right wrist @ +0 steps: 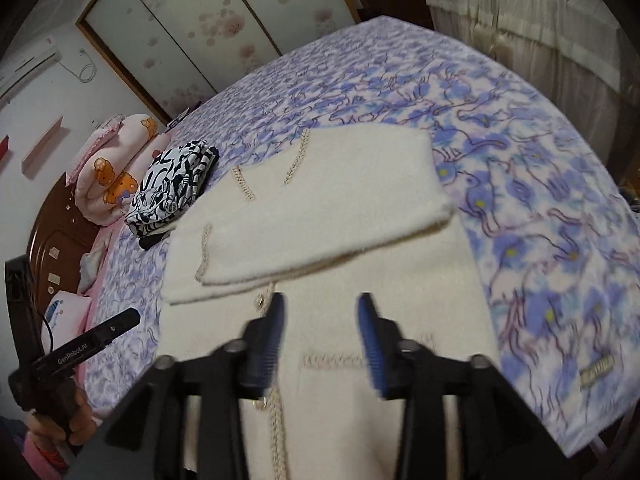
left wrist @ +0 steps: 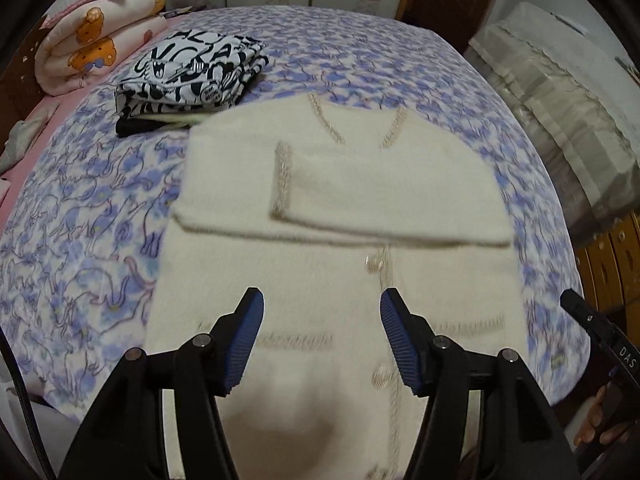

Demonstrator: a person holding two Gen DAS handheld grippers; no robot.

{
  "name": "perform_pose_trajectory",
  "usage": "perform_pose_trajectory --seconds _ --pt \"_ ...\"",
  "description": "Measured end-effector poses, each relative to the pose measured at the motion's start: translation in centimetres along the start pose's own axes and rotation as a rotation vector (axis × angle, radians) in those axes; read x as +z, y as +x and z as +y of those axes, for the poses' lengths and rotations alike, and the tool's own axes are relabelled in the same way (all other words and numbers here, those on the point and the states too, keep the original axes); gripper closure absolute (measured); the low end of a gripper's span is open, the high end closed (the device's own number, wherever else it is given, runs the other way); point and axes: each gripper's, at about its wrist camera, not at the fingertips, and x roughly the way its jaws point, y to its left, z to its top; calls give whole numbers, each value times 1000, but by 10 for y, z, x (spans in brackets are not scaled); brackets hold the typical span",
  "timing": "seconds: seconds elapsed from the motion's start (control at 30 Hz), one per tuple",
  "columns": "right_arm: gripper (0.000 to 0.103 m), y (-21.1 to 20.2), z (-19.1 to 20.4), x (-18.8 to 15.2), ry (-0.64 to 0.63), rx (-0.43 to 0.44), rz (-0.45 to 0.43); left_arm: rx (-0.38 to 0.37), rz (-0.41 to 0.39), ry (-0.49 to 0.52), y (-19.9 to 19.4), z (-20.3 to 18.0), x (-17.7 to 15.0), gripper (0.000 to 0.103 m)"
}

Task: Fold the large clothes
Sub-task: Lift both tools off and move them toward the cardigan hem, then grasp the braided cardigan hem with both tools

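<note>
Cardigan (left wrist: 332,216) sleeves folded in at frame centre; body fold left. Left gripper (left wrist: 322,340) and right gripper (right wrist: 320,340) both released, empty.

We are in a home bedroom. A bed (left wrist: 360,52) fills the view, spread with a blue-and-lilac floral blanket (right wrist: 540,220). At ten o'clock a rolled quilt (left wrist: 92,36) printed with cartoon bears lies by a dark wooden headboard (right wrist: 56,220). At twelve o'clock stand wardrobe doors (right wrist: 192,20) with pink blossom panels. In the right wrist view a wall air conditioner (right wrist: 28,68) hangs at nine o'clock.
</note>
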Motion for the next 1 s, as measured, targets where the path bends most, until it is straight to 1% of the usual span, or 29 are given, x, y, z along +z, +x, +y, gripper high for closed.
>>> perform_pose_trajectory --seconds 0.03,0.1,0.13,0.2,0.3,0.4,0.47,0.57,0.63,0.8,0.93,1.0 --pt "44 -7 5 -9 -6 -9 -7 -1 16 4 -5 7 -8 44" --pt "38 -18 15 -23 -26 -38 -16 -8 35 5 -15 19 -23 43" --pt "37 -24 20 -31 -38 -56 -23 -10 41 3 -20 26 -31 42" --pt "36 -33 27 -46 -54 -77 -28 -6 45 -5 -29 38 -42 35" --pt "32 -41 34 -64 -57 -92 -17 -14 50 -20 -41 54 -58 26" --pt "30 -49 34 -85 -60 -99 -2 -17 68 -21 -48 68 -77 21" --pt "29 -50 33 -99 -66 -114 14 -14 82 -18 -47 76 -88 19" --pt "25 -50 27 -121 -70 -142 60 -10 114 -28 -41 87 -106 19" --pt "24 -48 19 -134 -59 -161 102 -5 148 -40 -34 94 -119 19" --pt "24 -47 -5 -156 -36 -207 163 0 211 -98 -15 116 -147 19" --pt "24 -40 -24 -170 -8 -235 211 53 266 -127 5 137 -170 19" --pt "24 -35 -36 -176 7 -249 228 58 282 -153 12 148 -178 19"
